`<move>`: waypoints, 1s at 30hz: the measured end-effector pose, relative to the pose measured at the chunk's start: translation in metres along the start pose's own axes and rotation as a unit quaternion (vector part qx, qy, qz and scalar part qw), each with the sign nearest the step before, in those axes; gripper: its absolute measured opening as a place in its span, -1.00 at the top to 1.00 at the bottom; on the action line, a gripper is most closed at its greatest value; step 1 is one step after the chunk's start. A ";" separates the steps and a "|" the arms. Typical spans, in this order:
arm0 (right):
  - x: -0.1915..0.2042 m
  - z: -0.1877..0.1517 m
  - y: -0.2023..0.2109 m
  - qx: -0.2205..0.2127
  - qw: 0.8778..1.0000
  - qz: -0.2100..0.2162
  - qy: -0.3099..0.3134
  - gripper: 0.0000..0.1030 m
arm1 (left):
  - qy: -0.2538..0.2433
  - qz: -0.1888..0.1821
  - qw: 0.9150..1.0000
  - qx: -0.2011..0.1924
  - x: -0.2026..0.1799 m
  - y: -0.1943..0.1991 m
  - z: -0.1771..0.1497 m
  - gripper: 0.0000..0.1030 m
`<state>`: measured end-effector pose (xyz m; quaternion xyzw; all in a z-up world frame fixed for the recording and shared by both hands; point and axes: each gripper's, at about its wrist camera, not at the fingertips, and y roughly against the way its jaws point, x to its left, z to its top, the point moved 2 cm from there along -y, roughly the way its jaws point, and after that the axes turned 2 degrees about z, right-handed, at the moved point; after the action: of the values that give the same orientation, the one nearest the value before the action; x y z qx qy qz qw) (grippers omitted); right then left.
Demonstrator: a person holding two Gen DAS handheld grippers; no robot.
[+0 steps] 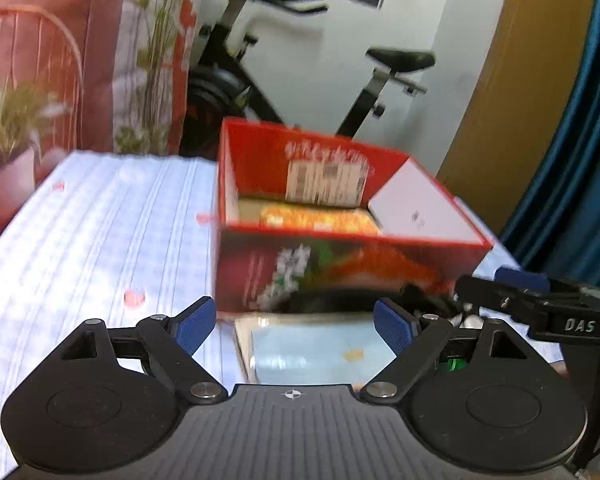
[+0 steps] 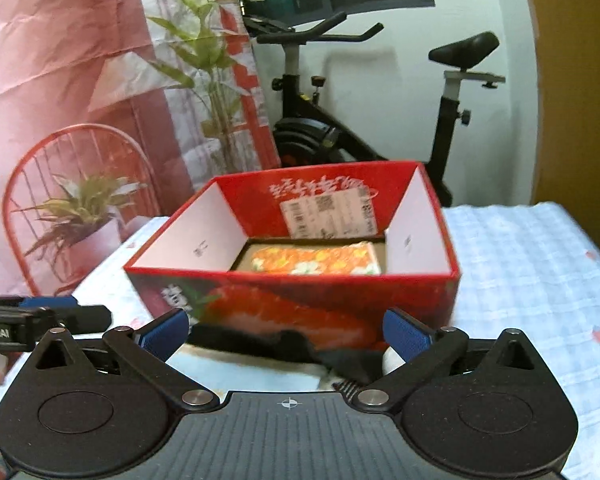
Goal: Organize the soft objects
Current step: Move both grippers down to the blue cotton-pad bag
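Observation:
A red open box (image 1: 340,268) (image 2: 300,296) stands on the table with an orange flowered soft pack (image 1: 320,218) (image 2: 316,262) lying flat inside. In front of the box lie a pale blue flat pack (image 1: 316,350) (image 2: 252,372) and a black soft item (image 1: 332,302) (image 2: 300,346). My left gripper (image 1: 296,322) is open and empty above the blue pack. My right gripper (image 2: 286,334) is open and empty above the black item. A white rounded object (image 2: 392,360) shows by its right finger. The right gripper also shows in the left wrist view (image 1: 500,284).
A white-blue checked cloth (image 1: 100,240) (image 2: 520,280) covers the table. Behind stand an exercise bike (image 2: 360,120), potted plants (image 2: 80,208), a pink backdrop and a blue curtain (image 1: 572,160).

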<state>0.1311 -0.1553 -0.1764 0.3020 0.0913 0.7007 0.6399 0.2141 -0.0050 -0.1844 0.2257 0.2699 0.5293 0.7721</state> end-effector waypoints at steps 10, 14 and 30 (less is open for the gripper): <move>0.012 -0.026 -0.001 0.056 0.998 -0.025 0.028 -0.99 | 0.030 0.030 0.998 0.053 0.007 -0.005 -0.037 -0.70; 0.010 -0.038 -0.004 0.082 0.997 -0.014 0.008 -0.99 | 0.051 0.014 0.997 0.056 0.010 -0.004 -0.045 -0.67; 0.018 -0.062 -0.012 0.131 0.990 0.051 -0.003 -0.29 | 0.061 -0.053 0.992 0.102 -0.003 -0.028 -0.071 -0.21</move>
<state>0.1078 -0.1196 -0.2270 0.3898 0.1652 0.7135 0.5583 0.1862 -0.0132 -0.2551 0.2554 0.3806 0.4702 0.7542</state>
